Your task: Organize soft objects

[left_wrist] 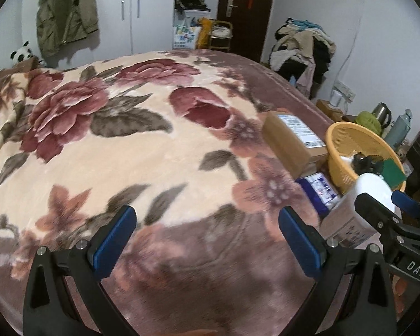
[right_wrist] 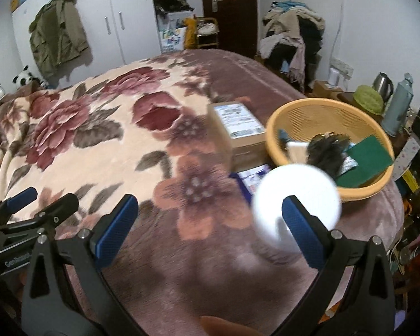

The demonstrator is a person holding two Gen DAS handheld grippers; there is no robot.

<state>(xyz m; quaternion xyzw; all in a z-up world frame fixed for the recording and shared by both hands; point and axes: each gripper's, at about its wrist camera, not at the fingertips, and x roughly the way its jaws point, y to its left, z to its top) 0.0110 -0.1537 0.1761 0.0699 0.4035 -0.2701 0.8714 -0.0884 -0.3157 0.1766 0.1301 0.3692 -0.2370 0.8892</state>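
While closing on the white soft object (right_wrist: 294,184) (blurred, just beside the near rim of the yellow basket (right_wrist: 322,117)), centre the right gripper (right_wrist: 210,200) on it first. At present spread wide and grasping nothing, one finger overlapping the object's near face. Cannot tell whether resting on the blanket or clear of it. Squeeze lightly, since probably yielding, then lift over the rim, not against it. Left gripper (left_wrist: 207,211) likewise spread and empty, hovering over the floral blanket (left_wrist: 126,154). In the basket: green sponge (right_wrist: 364,156), dark fuzzy item (right_wrist: 327,151). Alongside — cardboard box (right_wrist: 238,128). Beyond — white wardrobe (right_wrist: 114,14), hung green coat (right_wrist: 58,33), dark door (right_wrist: 229,5), heaped clothes (right_wrist: 294,33), panda toy (right_wrist: 23,77).
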